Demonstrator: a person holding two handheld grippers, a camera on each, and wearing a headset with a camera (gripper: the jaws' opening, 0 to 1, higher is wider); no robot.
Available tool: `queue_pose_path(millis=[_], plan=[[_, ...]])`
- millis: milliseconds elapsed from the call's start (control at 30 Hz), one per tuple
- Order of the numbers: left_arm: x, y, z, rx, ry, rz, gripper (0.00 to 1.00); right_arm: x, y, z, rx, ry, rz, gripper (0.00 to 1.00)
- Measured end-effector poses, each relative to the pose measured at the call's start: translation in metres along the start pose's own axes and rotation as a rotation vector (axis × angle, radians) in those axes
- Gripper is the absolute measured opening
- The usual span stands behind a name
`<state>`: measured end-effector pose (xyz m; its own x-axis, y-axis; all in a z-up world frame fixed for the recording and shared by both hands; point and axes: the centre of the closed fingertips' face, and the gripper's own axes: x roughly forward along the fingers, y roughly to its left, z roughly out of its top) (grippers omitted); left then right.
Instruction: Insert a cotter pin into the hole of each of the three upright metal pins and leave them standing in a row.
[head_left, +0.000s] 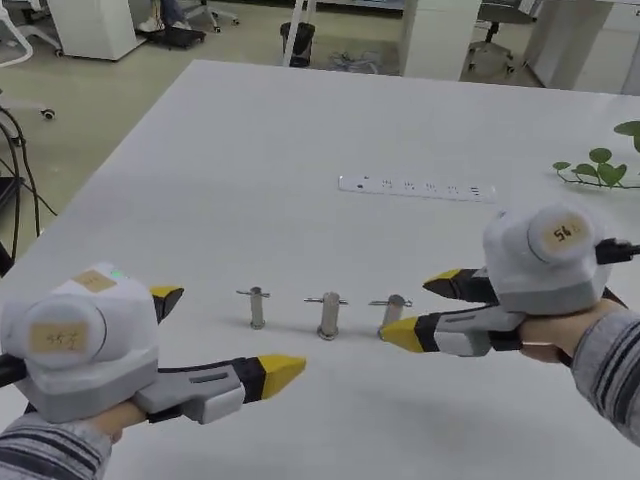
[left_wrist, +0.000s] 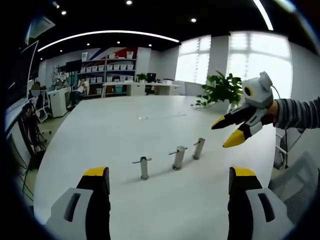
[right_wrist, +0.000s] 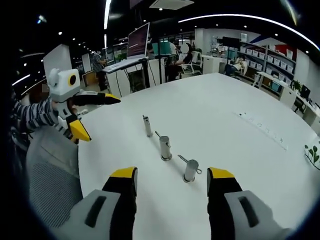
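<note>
Three upright metal pins stand in a row on the white table (head_left: 300, 150): left pin (head_left: 257, 308), middle pin (head_left: 328, 316), right pin (head_left: 392, 312). Each has a thin cotter pin through its top. The left gripper view shows them as left pin (left_wrist: 144, 168), middle pin (left_wrist: 178, 158) and right pin (left_wrist: 198, 148); the right gripper view has the row running away from the nearest pin (right_wrist: 190, 170). My left gripper (head_left: 225, 335) (left_wrist: 169, 173) is open and holds nothing, near and left of the row. My right gripper (head_left: 420, 308) (right_wrist: 171, 173) is open beside the right pin, not touching it.
A white power strip (head_left: 415, 187) lies on the table beyond the pins. A green plant (head_left: 600, 168) trails at the table's right edge. Office chairs and cabinets stand past the far edge. Bare tabletop surrounds the row of pins.
</note>
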<state>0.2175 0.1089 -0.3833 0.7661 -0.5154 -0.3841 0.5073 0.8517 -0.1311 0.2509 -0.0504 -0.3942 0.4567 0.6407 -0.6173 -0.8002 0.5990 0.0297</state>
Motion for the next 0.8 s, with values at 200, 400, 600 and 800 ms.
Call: queue_pose_path(millis=[200,400,600,800], plan=[[-0.003,-0.001,-0.004,-0.006,0.015,0.002,0.99,-0.011,0.012,-0.007,0.104,-0.069,-0.037,0.66],[-0.01,-0.001,-0.01,-0.02,0.022,0.022,0.99,-0.015,0.024,-0.016,0.156,-0.107,-0.056,0.73],[-0.016,-0.001,-0.015,-0.033,0.025,0.041,0.99,-0.019,0.033,-0.02,0.144,-0.146,-0.087,0.76],[-0.021,0.0,-0.02,-0.042,0.029,0.059,0.97,-0.02,0.043,-0.024,0.132,-0.162,-0.086,0.77]])
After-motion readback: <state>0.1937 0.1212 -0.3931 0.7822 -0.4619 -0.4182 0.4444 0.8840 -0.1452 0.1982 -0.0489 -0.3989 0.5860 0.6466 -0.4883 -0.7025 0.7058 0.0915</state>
